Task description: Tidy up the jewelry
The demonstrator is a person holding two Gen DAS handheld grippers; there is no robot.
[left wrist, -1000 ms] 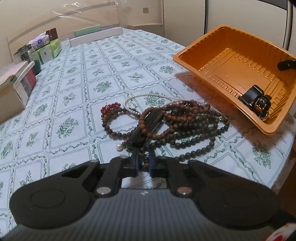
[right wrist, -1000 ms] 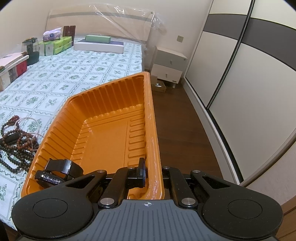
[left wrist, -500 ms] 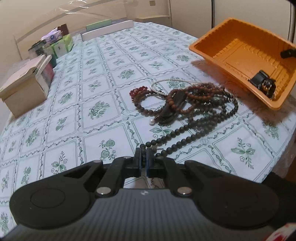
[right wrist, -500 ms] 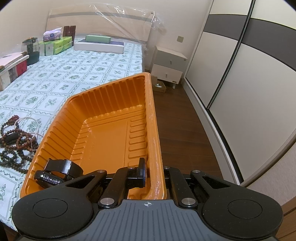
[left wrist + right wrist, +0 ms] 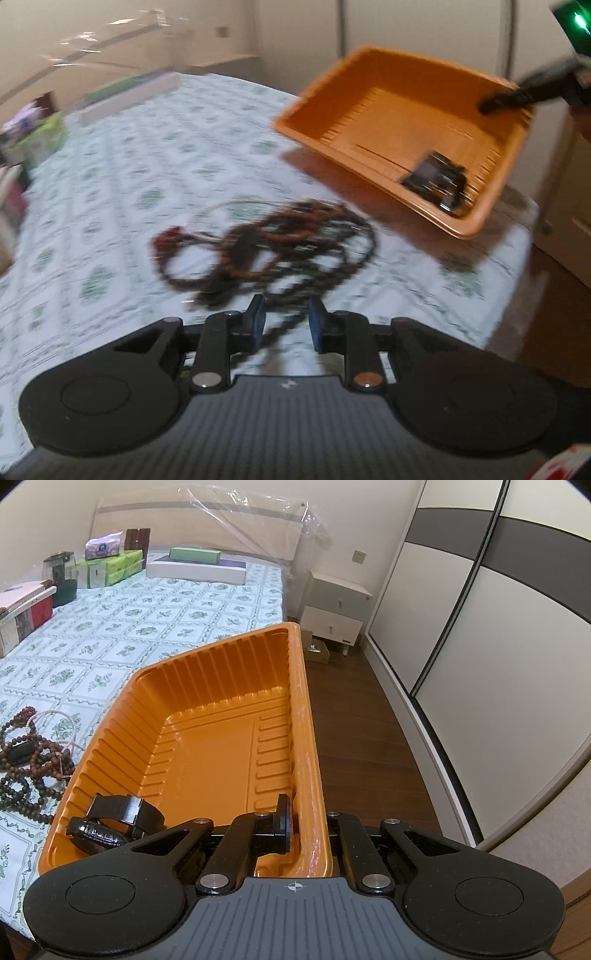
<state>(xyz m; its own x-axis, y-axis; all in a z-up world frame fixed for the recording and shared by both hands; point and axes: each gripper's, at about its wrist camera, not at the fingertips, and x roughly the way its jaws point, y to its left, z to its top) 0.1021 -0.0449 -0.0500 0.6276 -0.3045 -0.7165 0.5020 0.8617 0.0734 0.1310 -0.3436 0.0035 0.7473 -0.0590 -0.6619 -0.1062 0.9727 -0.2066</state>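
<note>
One bed (image 5: 155, 620) with a floral cover carried one orange tray (image 5: 207, 753) at its corner, tilted up, its rim pinched tight between the fingers of the right gripper (image 5: 306, 827). One black watch (image 5: 114, 823) lay in the tray's low corner. One blurred tangle of bead strings (image 5: 266, 247), too smeared to count, lay beside the tray, a dark strand passing between the parted, empty fingers of the left gripper (image 5: 284, 321)

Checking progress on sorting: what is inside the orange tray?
Inside the orange tray lies one black watch, at its near corner. The right tool covers the nearest floor strip.
</note>
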